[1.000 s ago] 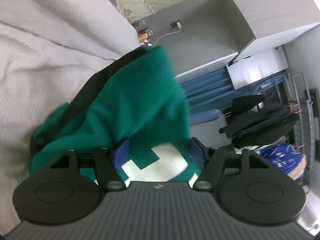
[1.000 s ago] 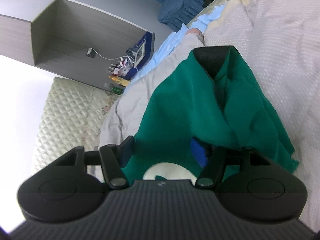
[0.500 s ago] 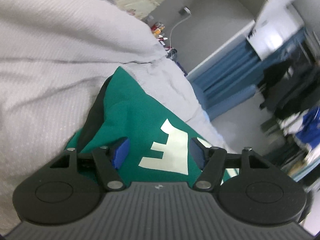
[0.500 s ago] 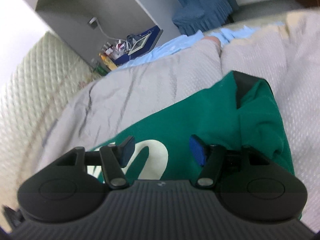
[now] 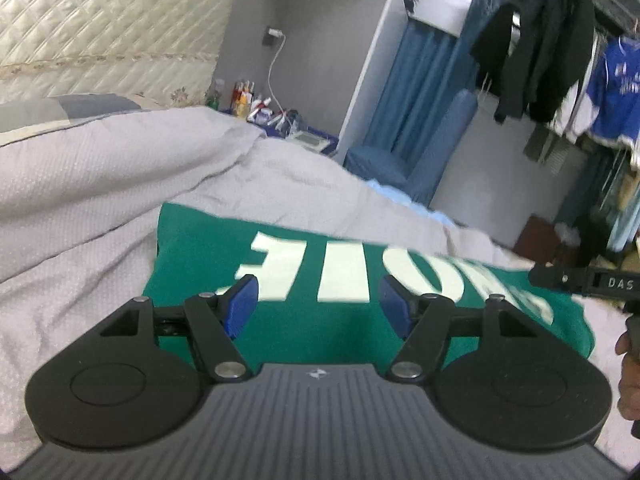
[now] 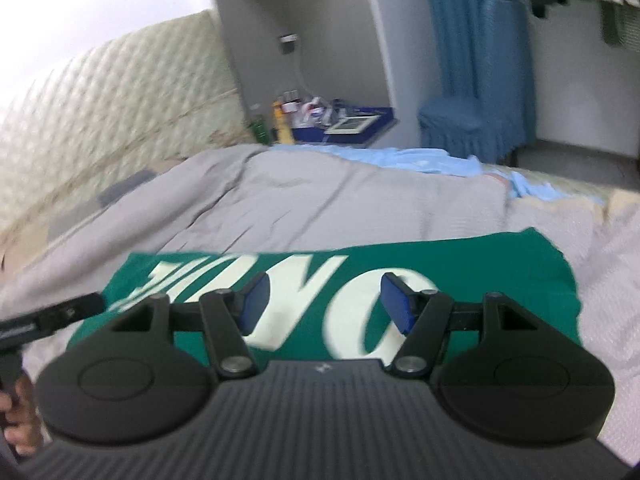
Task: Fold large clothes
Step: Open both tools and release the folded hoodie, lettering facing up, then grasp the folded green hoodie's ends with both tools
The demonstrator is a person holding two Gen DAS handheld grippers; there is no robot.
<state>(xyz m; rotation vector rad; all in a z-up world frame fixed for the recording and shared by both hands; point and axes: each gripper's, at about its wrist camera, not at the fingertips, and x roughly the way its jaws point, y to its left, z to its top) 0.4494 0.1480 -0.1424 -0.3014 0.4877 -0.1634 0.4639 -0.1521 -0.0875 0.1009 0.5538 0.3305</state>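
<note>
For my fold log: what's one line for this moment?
green printed sweatshirt: folded, flat on grey quilt | left gripper: open, empty | right gripper: open, empty

Green sweatshirt (image 5: 348,320) folded into a flat wide rectangle, lying on the grey bedspread (image 5: 120,184) near the bed's near edge, long side running across. Large cream block letters across the top face, upside down from both wrist views. Left short edge shows a dark lining strip. Right end slightly rumpled, edges blurred. Same garment in right wrist view (image 6: 480,272), lying flat.
</note>
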